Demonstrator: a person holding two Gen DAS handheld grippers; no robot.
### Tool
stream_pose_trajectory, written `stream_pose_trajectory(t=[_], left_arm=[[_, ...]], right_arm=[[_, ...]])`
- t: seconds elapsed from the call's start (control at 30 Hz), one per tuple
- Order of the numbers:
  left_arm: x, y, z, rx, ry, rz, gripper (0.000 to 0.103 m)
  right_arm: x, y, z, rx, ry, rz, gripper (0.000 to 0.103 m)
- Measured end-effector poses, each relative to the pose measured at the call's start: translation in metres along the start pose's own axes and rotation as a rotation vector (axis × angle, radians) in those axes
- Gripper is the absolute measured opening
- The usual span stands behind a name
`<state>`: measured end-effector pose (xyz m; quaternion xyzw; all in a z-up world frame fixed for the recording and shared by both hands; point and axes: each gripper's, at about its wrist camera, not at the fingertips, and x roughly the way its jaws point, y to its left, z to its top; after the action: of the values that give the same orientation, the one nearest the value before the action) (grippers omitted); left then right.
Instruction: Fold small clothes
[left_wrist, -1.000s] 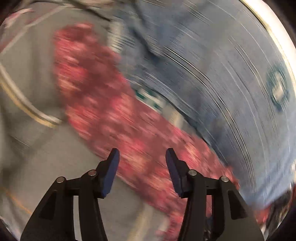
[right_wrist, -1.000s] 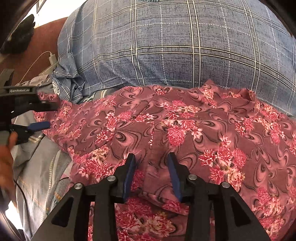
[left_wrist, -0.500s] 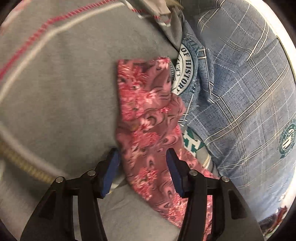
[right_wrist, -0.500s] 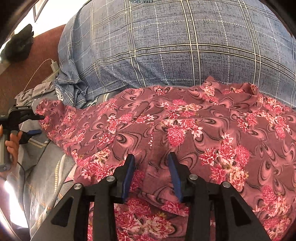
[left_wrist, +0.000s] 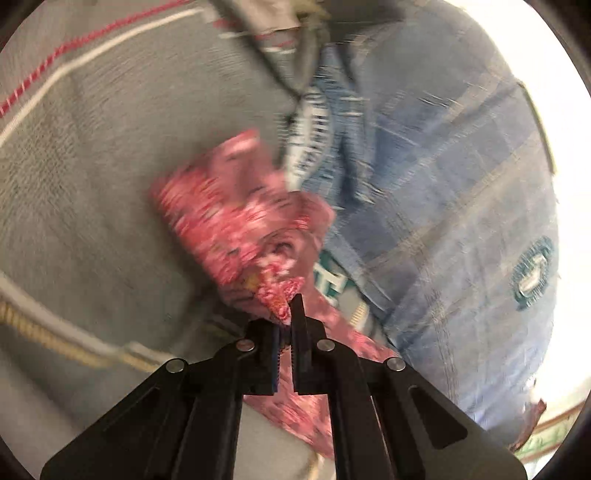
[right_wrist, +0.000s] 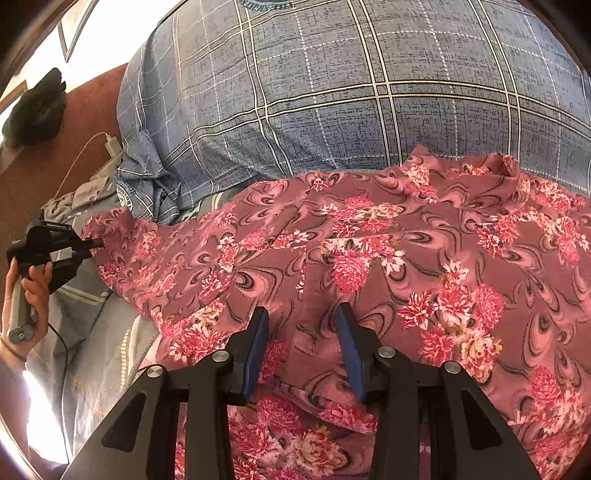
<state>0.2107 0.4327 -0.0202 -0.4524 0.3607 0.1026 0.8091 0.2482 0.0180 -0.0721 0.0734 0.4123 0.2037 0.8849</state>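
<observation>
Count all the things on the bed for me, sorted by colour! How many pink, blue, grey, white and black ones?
Pink: 1, the flowered pink garment
Blue: 1, the big blue checked pillow
Grey: 1, the striped grey bed sheet
White: 1, the white charger with its cable
Black: 2, the black two-finger grippers, left and right
Total: 6

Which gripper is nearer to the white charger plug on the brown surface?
Left. The left gripper, shut on the floral garment's end, sits just below the charger plug. The right gripper is open, over the garment's middle, farther away.
</observation>
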Motion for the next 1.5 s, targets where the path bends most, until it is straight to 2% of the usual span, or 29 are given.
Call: stream_pose_trajectory(t=[0.17, 0.37, 0.47, 0.7, 0.8, 0.9, 1.0, 1.07, 1.13, 1.17, 1.2, 1.23, 1.27, 1.3, 1.37, 1.43, 1.5], left_arm=[[-0.008, -0.049, -0.025, 0.078, 0.007, -0.037, 0.002], [-0.011, -0.116, -0.076, 0.198, 0.046, -0.091, 0.002], [-0.01, -0.147, -0.107, 0.266, 0.084, -0.116, 0.002], [0.025, -0.206, -0.191, 0.377, 0.219, -0.154, 0.002], [0.046, -0.218, -0.229, 0.398, 0.292, -0.15, 0.002], [0.076, -0.223, -0.27, 0.431, 0.365, -0.109, 0.002], [0.098, -0.219, -0.296, 0.455, 0.403, -0.059, 0.003], [0.106, -0.211, -0.301, 0.46, 0.417, -0.032, 0.003], [0.102, -0.204, -0.301, 0.445, 0.427, -0.076, 0.007], [0.096, -0.2, -0.296, 0.43, 0.447, -0.119, 0.013], [0.092, -0.195, -0.292, 0.417, 0.46, -0.157, 0.022], [0.082, -0.188, -0.288, 0.396, 0.464, -0.224, 0.028], [0.073, -0.184, -0.284, 0.382, 0.451, -0.275, 0.04], [0.06, -0.176, -0.276, 0.373, 0.404, -0.32, 0.051], [0.043, -0.163, -0.262, 0.364, 0.304, -0.331, 0.058], [0.035, -0.147, -0.248, 0.347, 0.218, -0.307, 0.058], [0.039, -0.128, -0.233, 0.278, 0.188, -0.269, 0.058]], right_arm=[[0.0, -0.003, 0.001, 0.016, 0.003, 0.015, 0.04], [-0.018, -0.007, 0.005, 0.03, 0.003, -0.009, 0.039], [-0.041, -0.029, 0.005, 0.089, -0.02, -0.006, 0.039], [-0.101, -0.101, 0.001, 0.161, -0.061, -0.108, 0.042], [-0.119, -0.131, -0.009, 0.221, -0.059, -0.14, 0.043], [-0.124, -0.152, -0.023, 0.274, -0.041, -0.152, 0.045], [-0.13, -0.159, -0.038, 0.264, -0.076, -0.12, 0.044], [-0.13, -0.156, -0.041, 0.23, -0.079, -0.13, 0.044], [-0.129, -0.153, -0.04, 0.201, -0.074, -0.142, 0.045], [-0.129, -0.152, -0.039, 0.188, -0.069, -0.148, 0.045], [-0.128, -0.151, -0.037, 0.182, -0.06, -0.154, 0.045], [-0.128, -0.15, -0.035, 0.183, -0.055, -0.162, 0.044], [-0.129, -0.148, -0.033, 0.185, -0.057, -0.166, 0.047], [-0.13, -0.144, -0.03, 0.185, -0.064, -0.159, 0.047], [-0.131, -0.127, -0.025, 0.159, -0.082, -0.099, 0.047], [-0.128, -0.103, -0.019, 0.085, -0.081, -0.066, 0.049], [-0.122, -0.072, -0.013, -0.019, -0.075, -0.046, 0.053]])
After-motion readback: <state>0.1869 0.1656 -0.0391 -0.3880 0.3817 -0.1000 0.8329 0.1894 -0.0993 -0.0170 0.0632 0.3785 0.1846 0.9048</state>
